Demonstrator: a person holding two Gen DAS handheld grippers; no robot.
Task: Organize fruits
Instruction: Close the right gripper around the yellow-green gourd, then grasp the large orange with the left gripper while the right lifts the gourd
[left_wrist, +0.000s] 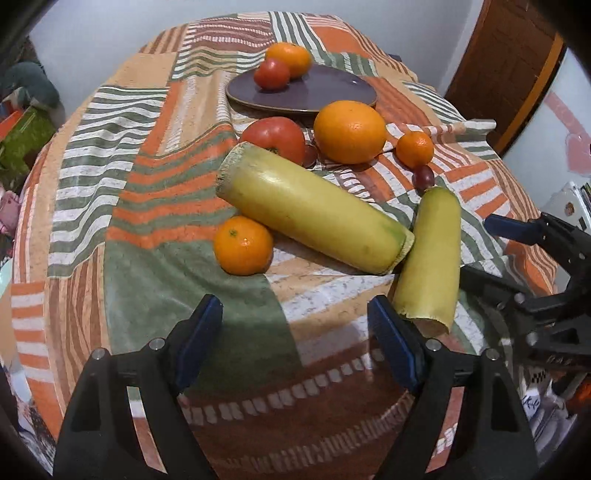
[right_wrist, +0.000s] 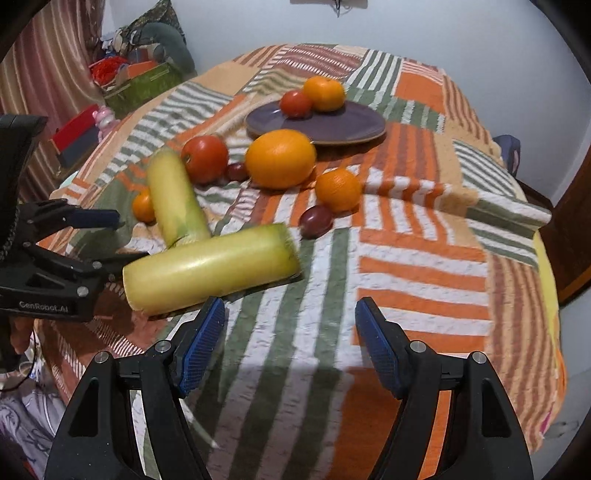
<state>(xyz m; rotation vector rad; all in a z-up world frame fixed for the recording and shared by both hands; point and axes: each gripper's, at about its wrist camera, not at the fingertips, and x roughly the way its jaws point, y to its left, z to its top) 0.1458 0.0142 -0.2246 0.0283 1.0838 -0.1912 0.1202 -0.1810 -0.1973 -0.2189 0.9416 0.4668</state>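
Both your left tongs (left_wrist: 295, 332) and right tongs (right_wrist: 290, 343) gape wide, empty. Fruit lies loose on the table (right_wrist: 424, 258) before the plate (right_wrist: 351, 125); likely next, close on the nearest mandarin (left_wrist: 243, 245).

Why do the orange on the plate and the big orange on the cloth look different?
The plate orange is smaller; the big orange is bulkier and more oval. The plate orange sits on the purple plate beside a small tomato; the big orange lies on the tablecloth. Both are orange-skinned.
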